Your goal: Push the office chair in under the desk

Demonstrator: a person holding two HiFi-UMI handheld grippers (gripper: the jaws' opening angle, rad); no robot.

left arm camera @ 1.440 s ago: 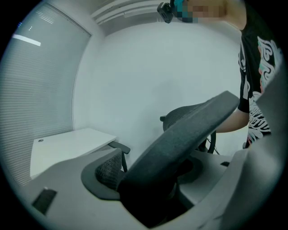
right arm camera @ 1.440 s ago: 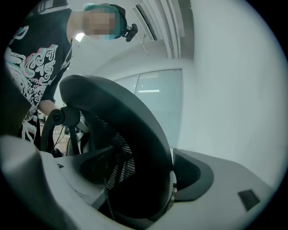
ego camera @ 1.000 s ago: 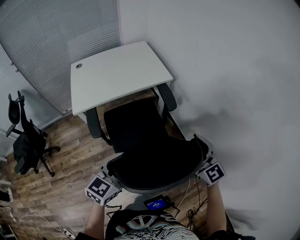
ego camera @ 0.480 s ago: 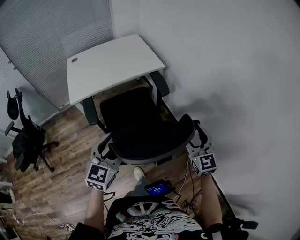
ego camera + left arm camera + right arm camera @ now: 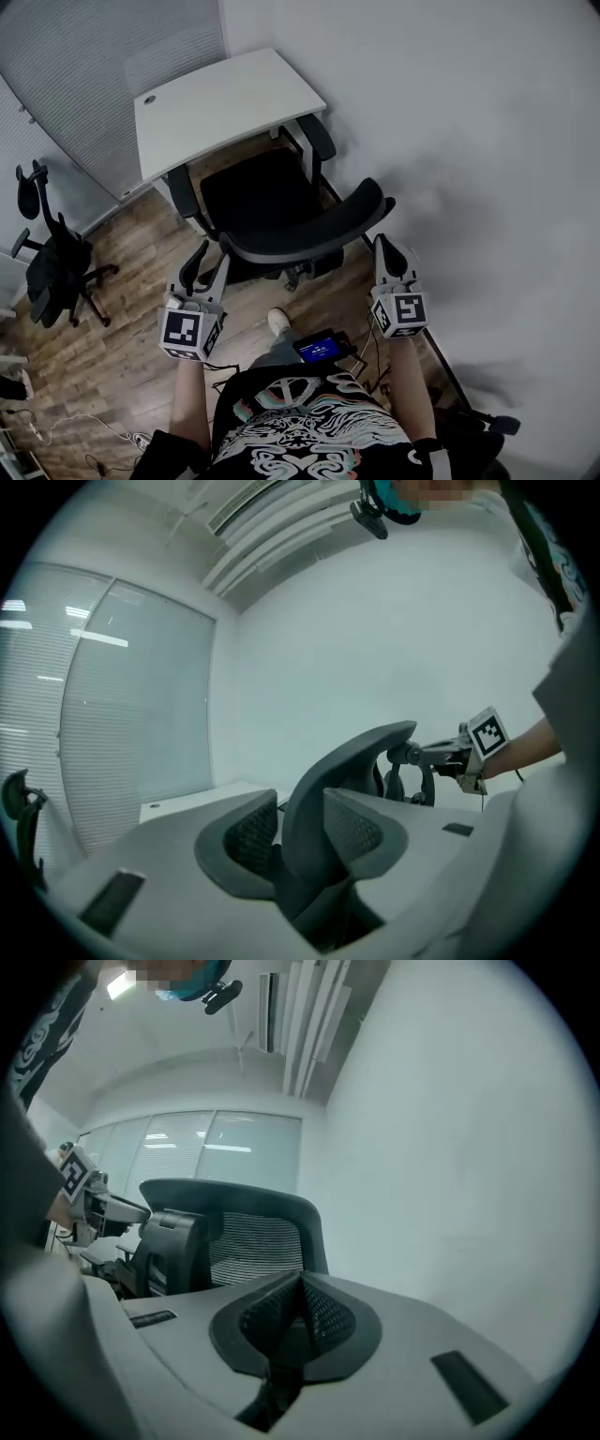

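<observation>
Both ends of the backrest [image 5: 309, 228] sat in my grip a second ago; now I am off it, and the office chair [image 5: 262, 197] has rolled in toward the desk [image 5: 225, 103].

My right gripper [image 5: 300, 1286] has just closed, pads pressed flat together on nothing, with the mesh back standing ahead and to its left. My left gripper [image 5: 302, 834] has also been closing and stands about half spread. The backrest's edge lines up with the gap (just beyond the pads, as far as I can tell, not pinched).

From the head view, the front of the seat has gone under the desktop and the armrest tips have reached its near edge. The rear of the seat and the whole backrest stand out over the wooden floor [image 5: 122, 366]. I judge the push largely done, with perhaps one last shove left if the armrests clear the desktop. A second chair [image 5: 52, 267] sits well apart, by the blinds.
</observation>
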